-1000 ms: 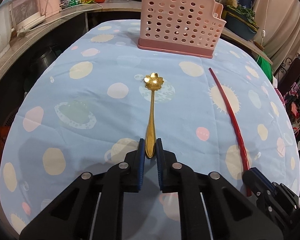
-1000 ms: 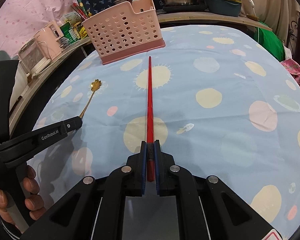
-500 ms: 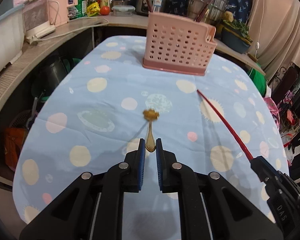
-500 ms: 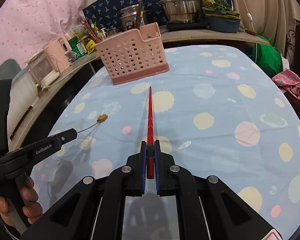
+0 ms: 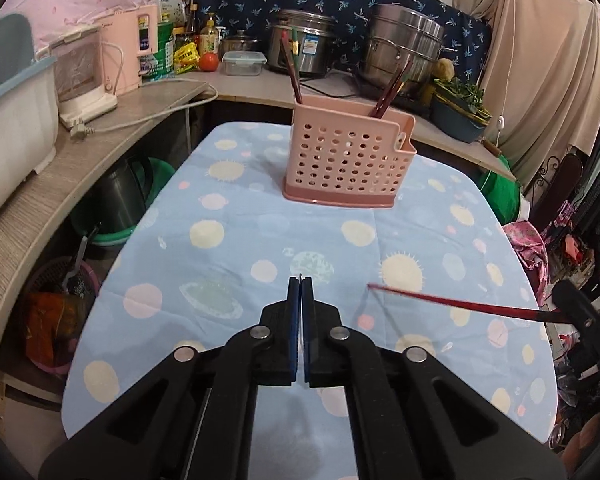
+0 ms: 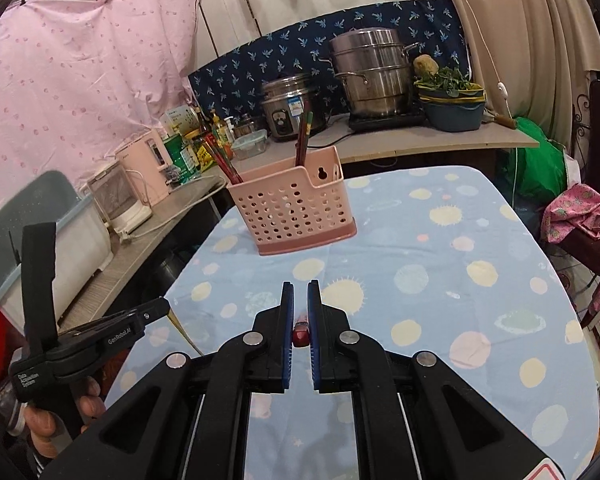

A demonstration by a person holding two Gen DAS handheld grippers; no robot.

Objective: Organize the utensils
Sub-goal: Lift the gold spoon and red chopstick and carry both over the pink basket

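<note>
Left gripper [image 5: 301,280]: fingers pressed together at the near centre of its own view; only a sliver of metal shows at their tips. In the right wrist view a thin gold spoon [image 6: 180,326] hangs down from these closed fingers [image 6: 162,307], clear of the cloth, so the spoon is gripped.
Right gripper [image 6: 300,285]: fingers closed on the thick end of a red chopstick [image 6: 300,330], which shows as a small red stub between the blue pads.
Chopstick from the left view: a long red rod [image 5: 452,301] reaching in from the right edge, raised above the cloth, its thin tip pointing left.
Utensil basket [image 5: 348,160]: pink, perforated, upright at the far middle of the surface, well apart from both grippers. Dark red chopsticks already stand in it, leaning at each end.
Surface [image 5: 220,236]: covered in a blue cloth with pale spots and suns; bare between the grippers and the basket.
Hand [image 6: 56,420]: a person's fingers wrap the left gripper's handle, at the lower left.
Around: a counter [image 5: 100,136] curves along the left and far sides, carrying a pink appliance, bottles, a tomato, a clear lidded box and two steel pots [image 5: 406,52].
</note>
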